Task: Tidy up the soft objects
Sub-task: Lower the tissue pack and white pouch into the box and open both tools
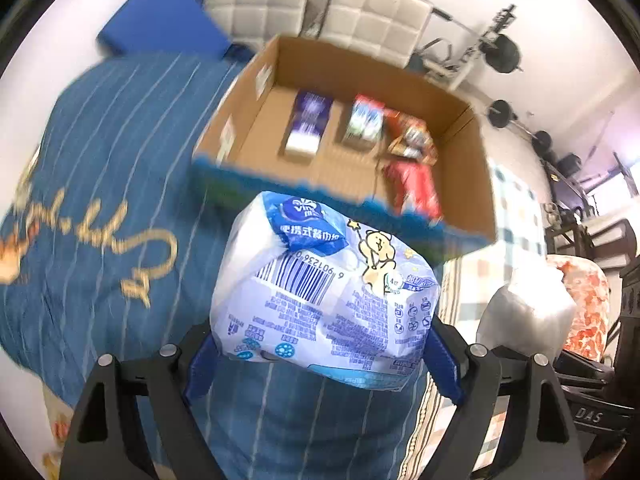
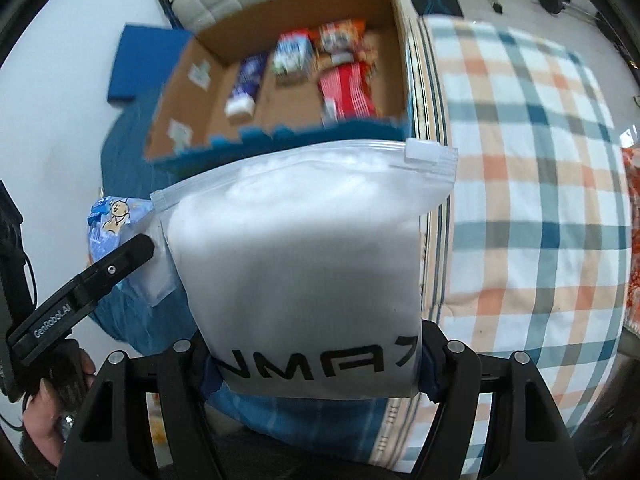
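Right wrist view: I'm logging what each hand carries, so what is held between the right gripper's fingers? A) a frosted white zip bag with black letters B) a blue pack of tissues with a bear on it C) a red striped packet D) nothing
A: the right gripper clamps a frosted white zip bag with black lettering near its fingers.

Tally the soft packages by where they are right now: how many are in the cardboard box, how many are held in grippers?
In the cardboard box: 4 (purple pack, green-white pack, orange snack bag, red striped bag)
Held in grippers: 2 (tissue pack, white zip bag)
Total: 6
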Demonstrator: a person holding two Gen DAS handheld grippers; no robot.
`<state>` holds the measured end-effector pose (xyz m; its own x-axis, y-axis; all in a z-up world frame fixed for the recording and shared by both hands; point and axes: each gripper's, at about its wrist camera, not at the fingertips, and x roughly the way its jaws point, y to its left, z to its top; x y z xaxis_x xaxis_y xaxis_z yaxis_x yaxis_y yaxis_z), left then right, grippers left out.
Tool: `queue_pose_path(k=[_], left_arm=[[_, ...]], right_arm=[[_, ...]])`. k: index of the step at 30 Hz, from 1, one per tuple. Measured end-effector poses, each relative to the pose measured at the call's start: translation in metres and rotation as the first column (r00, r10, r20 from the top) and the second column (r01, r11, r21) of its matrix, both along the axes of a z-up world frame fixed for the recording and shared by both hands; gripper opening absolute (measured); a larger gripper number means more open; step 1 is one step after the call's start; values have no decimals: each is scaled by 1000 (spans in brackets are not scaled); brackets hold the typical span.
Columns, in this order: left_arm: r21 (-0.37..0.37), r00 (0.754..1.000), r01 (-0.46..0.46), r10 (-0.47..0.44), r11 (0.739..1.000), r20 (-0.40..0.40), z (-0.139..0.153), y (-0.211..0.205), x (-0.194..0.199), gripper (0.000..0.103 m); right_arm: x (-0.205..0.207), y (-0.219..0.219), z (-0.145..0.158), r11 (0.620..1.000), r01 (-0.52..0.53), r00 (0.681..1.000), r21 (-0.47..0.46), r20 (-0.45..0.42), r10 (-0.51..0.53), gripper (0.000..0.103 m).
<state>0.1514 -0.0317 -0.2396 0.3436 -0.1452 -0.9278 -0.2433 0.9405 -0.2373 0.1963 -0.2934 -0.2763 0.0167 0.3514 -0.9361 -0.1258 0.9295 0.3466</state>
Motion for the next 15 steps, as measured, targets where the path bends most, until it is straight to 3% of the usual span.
queue_pose_path(k=[10, 15], left_arm=[[24, 992, 96, -98, 995, 80, 18, 11, 76, 85], [4, 993, 104, -104, 995, 52, 7, 26, 116, 85]], right_arm=[[57, 71, 48, 995, 103, 986, -9, 132, -101, 75], [101, 87, 42, 988, 143, 980, -55, 150, -133, 75]])
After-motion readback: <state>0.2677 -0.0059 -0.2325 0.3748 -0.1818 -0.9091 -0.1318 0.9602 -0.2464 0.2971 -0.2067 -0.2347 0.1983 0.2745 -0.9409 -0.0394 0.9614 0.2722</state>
